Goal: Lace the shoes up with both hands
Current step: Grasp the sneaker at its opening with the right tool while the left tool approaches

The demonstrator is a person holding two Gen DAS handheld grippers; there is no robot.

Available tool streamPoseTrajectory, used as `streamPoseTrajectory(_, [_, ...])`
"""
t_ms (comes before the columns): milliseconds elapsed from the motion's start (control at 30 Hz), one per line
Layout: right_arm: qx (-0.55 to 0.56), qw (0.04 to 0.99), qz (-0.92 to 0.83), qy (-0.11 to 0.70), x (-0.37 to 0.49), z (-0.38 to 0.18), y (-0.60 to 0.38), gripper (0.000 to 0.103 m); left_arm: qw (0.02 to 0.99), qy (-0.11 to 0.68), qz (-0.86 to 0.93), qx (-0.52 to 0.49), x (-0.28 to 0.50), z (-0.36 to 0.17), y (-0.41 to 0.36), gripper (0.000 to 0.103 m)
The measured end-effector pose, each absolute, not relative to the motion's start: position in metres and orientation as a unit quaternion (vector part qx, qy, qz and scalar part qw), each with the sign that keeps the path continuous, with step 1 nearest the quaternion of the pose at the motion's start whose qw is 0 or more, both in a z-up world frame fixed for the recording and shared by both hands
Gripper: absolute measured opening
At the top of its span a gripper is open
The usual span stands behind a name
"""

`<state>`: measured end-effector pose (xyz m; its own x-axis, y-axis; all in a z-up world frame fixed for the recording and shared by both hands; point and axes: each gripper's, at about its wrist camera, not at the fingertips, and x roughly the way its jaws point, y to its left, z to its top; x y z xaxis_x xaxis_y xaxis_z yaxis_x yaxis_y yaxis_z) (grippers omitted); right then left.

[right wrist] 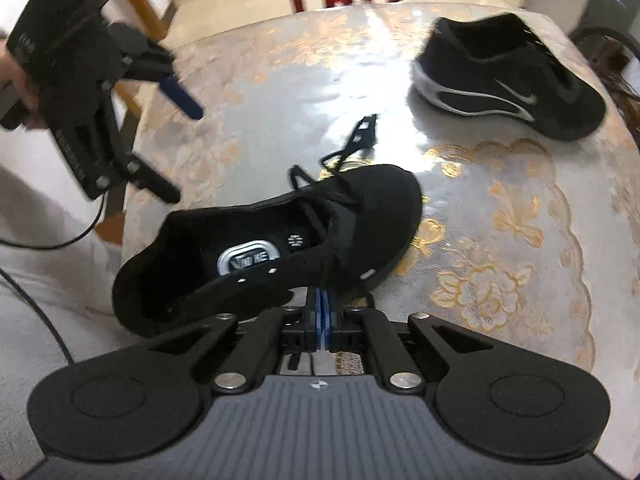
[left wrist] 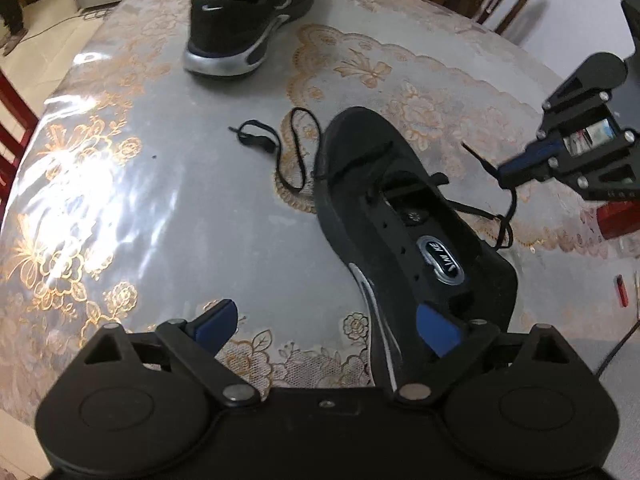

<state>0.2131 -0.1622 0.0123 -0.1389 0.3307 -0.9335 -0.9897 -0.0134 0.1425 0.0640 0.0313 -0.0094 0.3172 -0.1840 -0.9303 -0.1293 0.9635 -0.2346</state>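
Shiny plastic covers my flowery table (left wrist: 140,208), and I go across it from left to right. Far back sits the spare black sneaker (left wrist: 248,20), well away from my work. Then comes the loose end of the black lace (left wrist: 276,148), curled flat on the cloth. Just beside it is the sneaker I am lacing (left wrist: 404,216), with its toe pointing away from me and only the eyelets near the toe threaded. My left claw (left wrist: 328,326) is wide open over its heel and holds nothing. My right claw (right wrist: 322,310) is squeezed shut on the other end of the lace, which runs from it to the sneaker.

I think a hard pull could drag the sneaker sideways, because nothing pins it down. The thin lace could also slip out of my pinched pads, and then I would miss the next hole.
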Motion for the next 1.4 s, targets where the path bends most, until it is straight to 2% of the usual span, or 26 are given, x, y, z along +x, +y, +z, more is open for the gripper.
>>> streamPoseTrajectory(200, [-0.377, 0.499, 0.646, 0.437, 0.220, 0.023, -0.120, 0.002, 0.814, 0.565, -0.054, -0.127, 0.090, -0.010, 0.005, 0.096])
streamPoseTrajectory(367, [-0.338, 0.499, 0.658, 0.451, 0.225, 0.019, -0.103, 0.002, 0.814, 0.577, -0.053, -0.040, 0.103, -0.030, -0.019, 0.085])
streamPoseTrajectory(433, [-0.335, 0.497, 0.660, 0.452, 0.219, 0.015, -0.104, 0.002, 0.815, 0.574, -0.060, -0.058, 0.102, -0.034, -0.012, 0.064])
streamPoseTrajectory(500, [-0.340, 0.502, 0.653, 0.454, 0.214, 0.005, -0.110, 0.002, 0.812, 0.570, -0.075, -0.097, 0.101, -0.037, -0.001, 0.052])
streamPoseTrajectory(567, [-0.338, 0.499, 0.647, 0.467, 0.210, -0.006, -0.113, 0.002, 0.809, 0.570, -0.084, -0.117, 0.103, -0.041, 0.004, 0.051])
streamPoseTrajectory(667, [-0.348, 0.489, 0.640, 0.479, 0.205, -0.018, -0.111, 0.003, 0.814, 0.569, -0.081, -0.079, 0.108, -0.039, -0.009, 0.052])
streamPoseTrajectory(700, [-0.351, 0.486, 0.638, 0.483, 0.203, -0.021, -0.111, 0.003, 0.817, 0.568, -0.078, -0.061, 0.109, -0.037, -0.014, 0.048])
streamPoseTrajectory(733, [-0.358, 0.481, 0.635, 0.488, 0.203, -0.022, -0.107, 0.003, 0.816, 0.569, -0.081, -0.061, 0.111, -0.037, -0.016, 0.038])
streamPoseTrajectory(800, [-0.372, 0.470, 0.628, 0.497, 0.204, -0.023, -0.098, 0.003, 0.811, 0.572, -0.085, -0.087, 0.112, -0.038, -0.012, 0.026])
streamPoseTrajectory(967, [-0.406, 0.430, 0.627, 0.507, 0.197, -0.029, -0.077, 0.003, 0.800, 0.574, -0.046, -0.170, 0.099, -0.053, 0.034, 0.025])
streamPoseTrajectory(1067, [-0.418, 0.404, 0.624, 0.523, 0.195, -0.040, -0.062, 0.003, 0.802, 0.567, -0.049, -0.181, 0.096, -0.054, 0.037, 0.026])
streamPoseTrajectory(1167, [-0.439, 0.382, 0.617, 0.530, 0.193, -0.051, -0.054, 0.003, 0.804, 0.563, -0.053, -0.184, 0.099, -0.054, 0.035, 0.029])
streamPoseTrajectory(1233, [-0.434, 0.378, 0.624, 0.528, 0.194, -0.051, -0.050, 0.003, 0.803, 0.560, -0.049, -0.198, 0.094, -0.057, 0.043, 0.034])
streamPoseTrajectory(1400, [-0.398, 0.389, 0.634, 0.536, 0.204, -0.049, -0.052, 0.003, 0.799, 0.557, -0.045, -0.221, 0.087, -0.061, 0.056, 0.037])
